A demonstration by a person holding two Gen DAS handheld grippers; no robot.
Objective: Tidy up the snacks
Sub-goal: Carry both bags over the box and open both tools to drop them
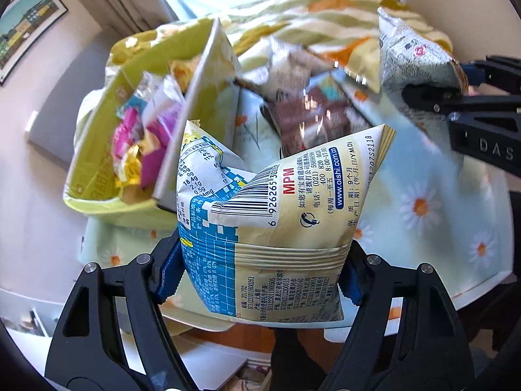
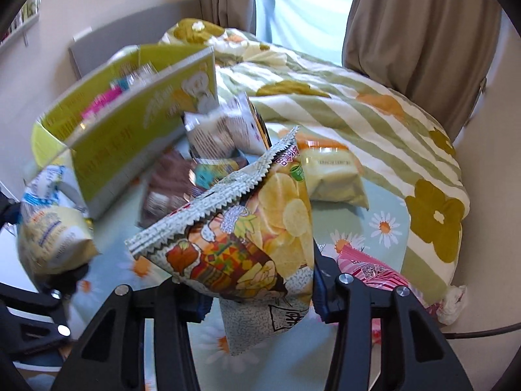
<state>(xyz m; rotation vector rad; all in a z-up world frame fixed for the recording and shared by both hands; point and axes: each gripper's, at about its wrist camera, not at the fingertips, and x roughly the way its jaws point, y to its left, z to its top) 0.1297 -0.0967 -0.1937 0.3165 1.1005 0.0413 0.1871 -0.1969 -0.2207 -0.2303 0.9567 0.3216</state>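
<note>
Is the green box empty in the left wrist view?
No. The green box already holds several small wrapped snacks in pink, yellow and clear wrappers.

Bedroom setting around a daisy-print table.
A tablecloth (image 2: pixel 384 224) with white daisies covers the table; its edge (image 1: pixel 482 280) shows at lower right in the left view. Behind lies a quilt (image 2: pixel 358 104) striped green and white with olive and orange flowers. Beige curtains (image 2: pixel 420 19) flank a bright window (image 2: pixel 302 3). A framed picture (image 1: pixel 26 29) hangs on the wall.
</note>
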